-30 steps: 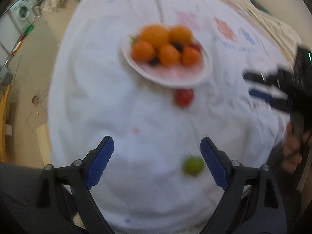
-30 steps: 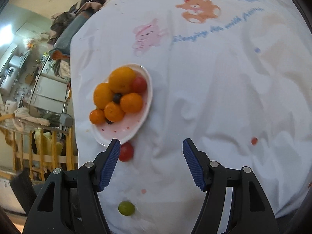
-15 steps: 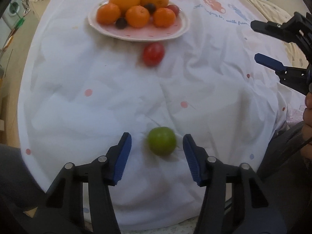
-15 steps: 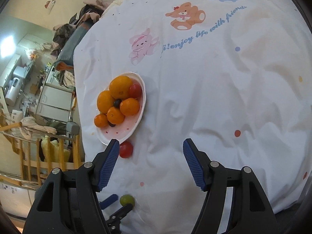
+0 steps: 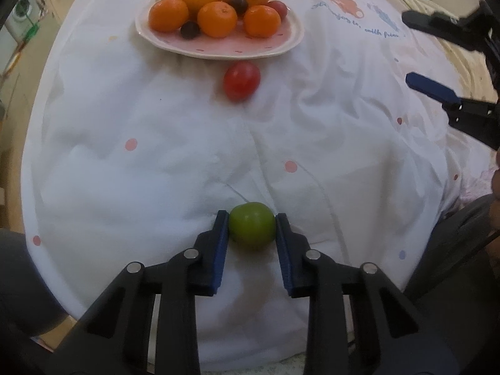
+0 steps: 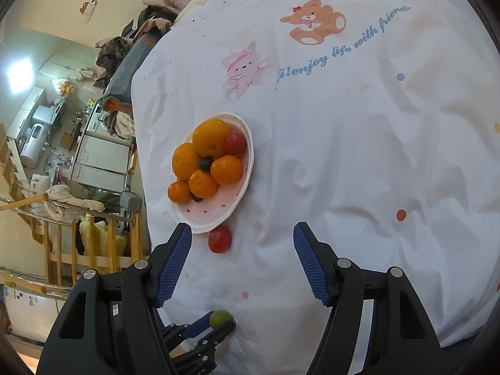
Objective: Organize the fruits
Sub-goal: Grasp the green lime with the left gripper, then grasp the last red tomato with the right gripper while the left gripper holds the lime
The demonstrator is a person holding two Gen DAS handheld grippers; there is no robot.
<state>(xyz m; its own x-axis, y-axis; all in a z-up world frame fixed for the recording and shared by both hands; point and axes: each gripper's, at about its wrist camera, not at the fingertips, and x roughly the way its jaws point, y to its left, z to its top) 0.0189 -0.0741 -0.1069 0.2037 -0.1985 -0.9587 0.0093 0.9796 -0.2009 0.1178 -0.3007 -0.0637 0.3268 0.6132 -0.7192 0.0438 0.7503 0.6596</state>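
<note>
On the white sheet [image 5: 156, 172], the left gripper [image 5: 252, 229] is closing on the green fruit [image 5: 252, 228], its blue pads touching both sides while the fruit rests on the cloth near the front edge. To do this well, I would squeeze only until the fruit stops slipping, lift straight up clear of the folds, then carry it to the plate [image 5: 218, 48] and set it in the bare front part. Ahead, the plate holds five oranges, two dark grapes and one red tomato; a second tomato [image 5: 241, 80] lies loose just before the plate. At right, the right gripper [image 6: 242, 264] hangs open and empty over the sheet.
</note>
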